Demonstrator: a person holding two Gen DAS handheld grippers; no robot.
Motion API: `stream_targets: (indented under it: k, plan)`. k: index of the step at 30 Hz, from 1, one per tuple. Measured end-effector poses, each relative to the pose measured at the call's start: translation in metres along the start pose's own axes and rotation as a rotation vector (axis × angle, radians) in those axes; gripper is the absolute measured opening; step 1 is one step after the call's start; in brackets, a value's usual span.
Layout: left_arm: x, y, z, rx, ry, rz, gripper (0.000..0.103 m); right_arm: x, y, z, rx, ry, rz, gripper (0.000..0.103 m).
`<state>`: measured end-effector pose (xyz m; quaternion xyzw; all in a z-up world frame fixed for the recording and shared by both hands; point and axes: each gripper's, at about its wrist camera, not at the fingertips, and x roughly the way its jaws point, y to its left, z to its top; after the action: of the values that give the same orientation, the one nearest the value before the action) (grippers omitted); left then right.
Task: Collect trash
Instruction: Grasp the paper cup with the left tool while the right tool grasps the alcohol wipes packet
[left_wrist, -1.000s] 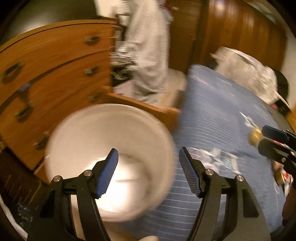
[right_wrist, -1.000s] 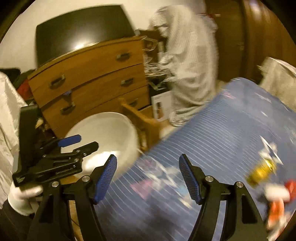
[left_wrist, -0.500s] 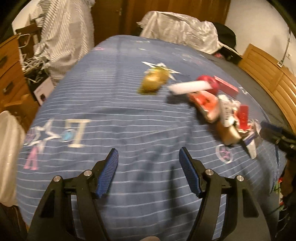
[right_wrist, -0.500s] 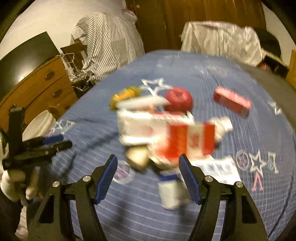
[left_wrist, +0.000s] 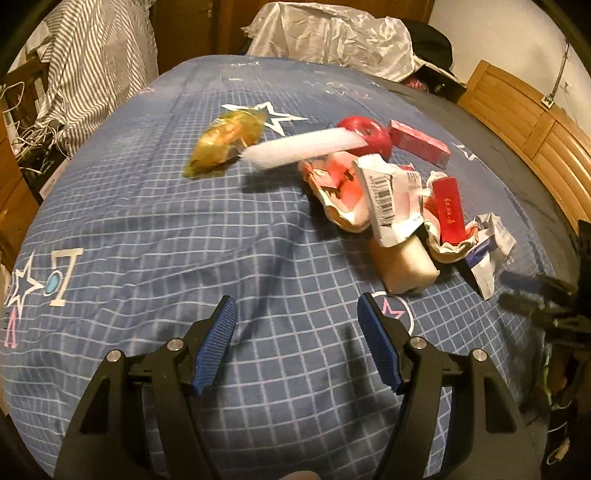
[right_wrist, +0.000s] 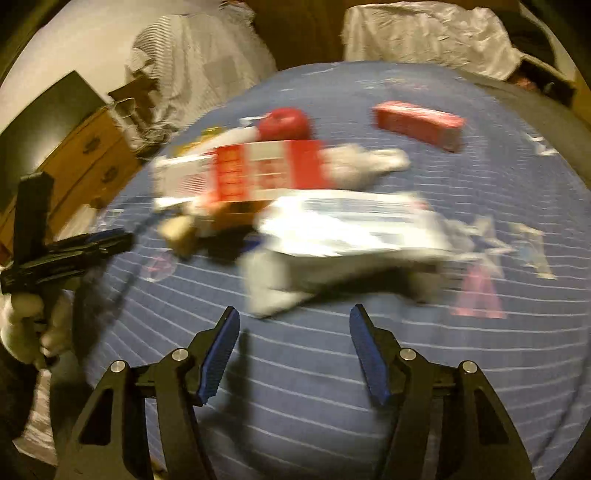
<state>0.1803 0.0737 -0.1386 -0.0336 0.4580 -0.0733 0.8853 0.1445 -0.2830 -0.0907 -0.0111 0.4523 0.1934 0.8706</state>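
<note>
approaching trash pile (right_wrist: 295, 206) on bed (right_wrist: 332, 387); right gripper (right_wrist: 293, 350) jaws wide, empty; left gripper (left_wrist: 295, 339) likewise. isolate one wrapper before closing.

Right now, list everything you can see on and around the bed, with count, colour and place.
Bedspread: one, blue grid with stars, under everything.
Snack bag: one, yellow, far left of the pile.
White strip: one, lying across the pile's far side.
Round red item: one, behind the strip.
Red box: one, far right.
Crumpled wrappers: several, red and white, centre right.
Beige packet: one, nearest edge of the pile.
Dresser: one, wooden, left of the bed.
Left gripper: open, empty.
Right gripper: open, empty.
</note>
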Motion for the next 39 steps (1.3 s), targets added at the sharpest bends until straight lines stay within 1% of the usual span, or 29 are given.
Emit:
stream_targets:
  k: [1, 2, 3, 4, 6, 7, 9, 10, 11, 12, 13, 14, 16, 17, 18, 20, 21, 22, 23, 24, 25, 26, 27, 29, 32, 34, 37, 38, 39]
  plan:
    - [0.003, -0.003, 0.000, 0.003, 0.005, -0.001, 0.065, -0.005, -0.009, 0.001, -0.001, -0.010, -0.101, 0.064]
    - [0.007, -0.007, 0.000, 0.008, 0.010, -0.002, 0.065, -0.011, -0.026, 0.002, 0.028, -0.020, -0.128, 0.064]
    - [0.009, -0.010, 0.001, 0.010, 0.013, -0.002, 0.065, -0.016, -0.043, 0.002, 0.085, -0.020, -0.121, 0.064]
    - [0.010, -0.015, 0.001, 0.018, 0.012, -0.007, 0.065, -0.023, -0.058, 0.003, 0.149, -0.031, -0.103, 0.064]
    - [0.011, -0.027, 0.003, 0.048, 0.001, -0.018, 0.065, -0.032, -0.074, 0.004, 0.253, -0.060, 0.037, 0.064]
    - [0.009, -0.032, 0.004, 0.070, -0.007, -0.025, 0.065, -0.032, -0.072, 0.006, 0.261, -0.056, 0.079, 0.064]
    - [0.007, -0.043, 0.008, 0.118, -0.015, -0.037, 0.065, -0.038, -0.043, 0.016, 0.012, -0.075, -0.031, 0.064]
    - [0.005, -0.047, 0.009, 0.143, -0.019, -0.039, 0.065, -0.041, -0.023, 0.020, -0.173, -0.088, -0.082, 0.064]
    - [0.004, -0.050, 0.010, 0.158, -0.019, -0.041, 0.065, -0.040, -0.008, 0.023, -0.298, -0.081, -0.087, 0.068]
    - [0.003, -0.052, 0.011, 0.179, -0.014, -0.053, 0.065, -0.039, 0.010, 0.024, -0.513, -0.059, -0.107, 0.072]
    - [0.004, -0.054, 0.011, 0.189, -0.008, -0.064, 0.065, -0.036, 0.019, 0.026, -0.613, -0.046, -0.135, 0.075]
    - [0.004, -0.056, 0.012, 0.208, 0.000, -0.083, 0.065, -0.030, 0.026, 0.028, -0.764, -0.009, -0.166, 0.078]
    - [0.004, -0.061, 0.014, 0.246, 0.008, -0.108, 0.065, -0.017, 0.034, 0.034, -0.917, 0.065, -0.167, 0.079]
    - [0.003, -0.064, 0.018, 0.269, 0.009, -0.121, 0.065, -0.010, 0.036, 0.039, -0.970, 0.114, -0.141, 0.080]
    - [0.001, -0.067, 0.022, 0.290, 0.005, -0.125, 0.065, -0.004, 0.039, 0.040, -1.001, 0.151, -0.115, 0.082]
    - [-0.004, -0.071, 0.030, 0.315, -0.004, -0.132, 0.065, 0.016, 0.044, 0.042, -1.082, 0.217, -0.109, 0.082]
    - [-0.006, -0.073, 0.036, 0.324, -0.014, -0.135, 0.065, 0.021, 0.042, 0.044, -1.095, 0.234, -0.106, 0.082]
    - [-0.008, -0.074, 0.042, 0.328, -0.023, -0.138, 0.066, 0.026, 0.040, 0.045, -1.092, 0.238, -0.098, 0.082]
    - [-0.010, -0.075, 0.047, 0.328, -0.031, -0.141, 0.068, 0.026, 0.037, 0.049, -1.040, 0.232, -0.073, 0.077]
    - [-0.010, -0.076, 0.055, 0.318, -0.041, -0.146, 0.069, 0.026, 0.036, 0.052, -0.979, 0.233, -0.056, 0.067]
    - [-0.008, -0.078, 0.061, 0.309, -0.043, -0.154, 0.069, 0.023, 0.031, 0.053, -0.908, 0.217, -0.068, 0.065]
    - [-0.005, -0.081, 0.069, 0.296, -0.048, -0.162, 0.069, 0.017, 0.026, 0.049, -0.845, 0.203, -0.080, 0.056]
    - [-0.003, -0.083, 0.073, 0.291, -0.051, -0.166, 0.069, 0.013, 0.021, 0.048, -0.788, 0.198, -0.081, 0.051]
    - [0.004, -0.093, 0.083, 0.292, -0.051, -0.181, 0.069, -0.008, 0.001, 0.039, -0.606, 0.187, -0.058, 0.048]
    - [0.021, -0.116, 0.091, 0.315, -0.031, -0.204, 0.069, -0.042, -0.035, 0.023, -0.381, 0.153, -0.013, 0.045]
    - [0.041, -0.138, 0.088, 0.360, 0.011, -0.208, 0.070, -0.059, -0.057, 0.011, -0.255, 0.133, 0.012, 0.045]
    - [0.055, -0.165, 0.067, 0.463, 0.073, -0.214, 0.071, -0.074, -0.080, -0.011, -0.166, 0.110, -0.030, 0.045]
    - [0.049, -0.176, 0.054, 0.534, 0.071, -0.236, 0.071, -0.080, -0.088, -0.015, -0.133, 0.098, -0.037, 0.045]
    - [0.040, -0.180, 0.045, 0.571, 0.087, -0.327, 0.071, -0.079, -0.090, -0.023, -0.113, 0.089, -0.040, 0.045]
